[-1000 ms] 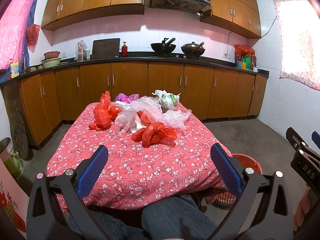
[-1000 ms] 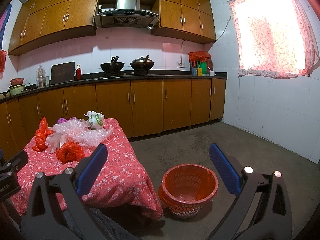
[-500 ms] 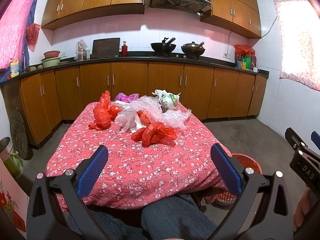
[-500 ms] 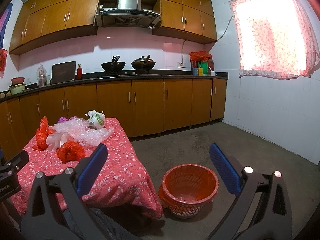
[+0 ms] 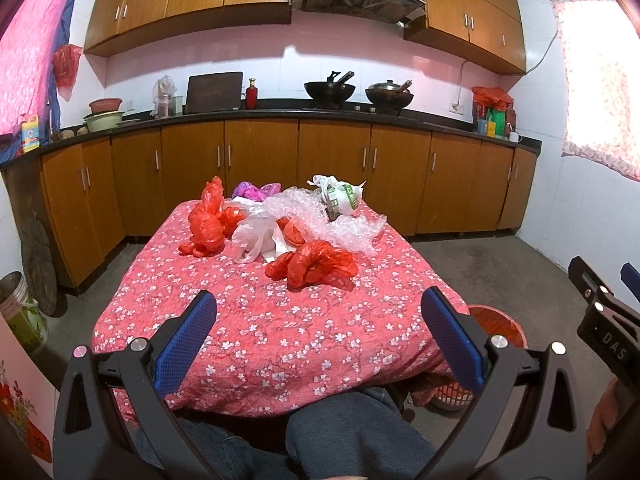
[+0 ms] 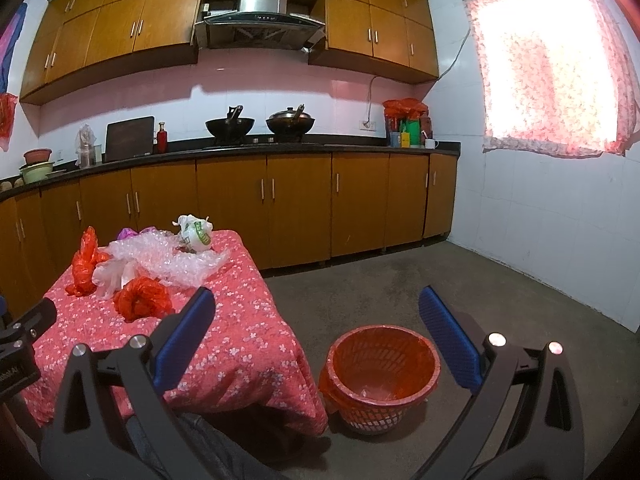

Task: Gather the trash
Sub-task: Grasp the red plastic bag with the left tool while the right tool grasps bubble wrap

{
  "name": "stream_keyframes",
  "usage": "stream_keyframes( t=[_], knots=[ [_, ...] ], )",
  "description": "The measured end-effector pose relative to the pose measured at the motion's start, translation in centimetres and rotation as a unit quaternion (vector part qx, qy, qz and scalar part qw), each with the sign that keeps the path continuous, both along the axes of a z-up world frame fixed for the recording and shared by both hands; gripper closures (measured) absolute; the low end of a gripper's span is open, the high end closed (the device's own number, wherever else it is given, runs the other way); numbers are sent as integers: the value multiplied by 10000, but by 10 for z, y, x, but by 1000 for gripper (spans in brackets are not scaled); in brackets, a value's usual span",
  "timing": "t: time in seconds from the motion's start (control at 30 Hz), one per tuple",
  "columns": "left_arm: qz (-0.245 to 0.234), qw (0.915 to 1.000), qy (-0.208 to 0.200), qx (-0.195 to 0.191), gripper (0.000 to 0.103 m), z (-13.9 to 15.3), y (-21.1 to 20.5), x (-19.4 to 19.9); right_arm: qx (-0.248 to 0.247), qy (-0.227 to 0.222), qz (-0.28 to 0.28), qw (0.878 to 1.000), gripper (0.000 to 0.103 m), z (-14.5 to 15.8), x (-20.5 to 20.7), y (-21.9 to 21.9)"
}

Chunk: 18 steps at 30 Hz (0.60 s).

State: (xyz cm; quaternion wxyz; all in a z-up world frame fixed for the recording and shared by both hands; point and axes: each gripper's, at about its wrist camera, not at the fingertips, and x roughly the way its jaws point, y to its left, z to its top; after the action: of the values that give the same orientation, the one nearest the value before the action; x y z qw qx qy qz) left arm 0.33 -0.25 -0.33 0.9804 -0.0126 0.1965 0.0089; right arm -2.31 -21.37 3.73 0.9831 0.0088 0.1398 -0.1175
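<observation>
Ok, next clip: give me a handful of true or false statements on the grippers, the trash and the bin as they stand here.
1. The left gripper is open and holds nothing. True.
2. The red mesh plastic wastebasket stands on the table. False: it stands on the floor beside the table with the red floral cloth.
3. The crumpled red plastic bag nearest the grippers lies on that cloth. True.
4. The right gripper is shut on a bag. False: it is open and empty.
5. The clear bubble wrap sheet is in the wastebasket. False: it lies on the table.
</observation>
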Motion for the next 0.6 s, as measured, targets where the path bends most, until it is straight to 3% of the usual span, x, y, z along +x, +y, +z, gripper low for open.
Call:
stream_keyframes(
  t=[0.4,0.6],
  knots=[
    [205,9983,509,-220,2,-18,26,29,-68,275,493,9984,5,-6,46,15],
    [519,9955,742,-286,11,-26,58,63,118,627,945,9935,23,-11,102,32]
  ],
)
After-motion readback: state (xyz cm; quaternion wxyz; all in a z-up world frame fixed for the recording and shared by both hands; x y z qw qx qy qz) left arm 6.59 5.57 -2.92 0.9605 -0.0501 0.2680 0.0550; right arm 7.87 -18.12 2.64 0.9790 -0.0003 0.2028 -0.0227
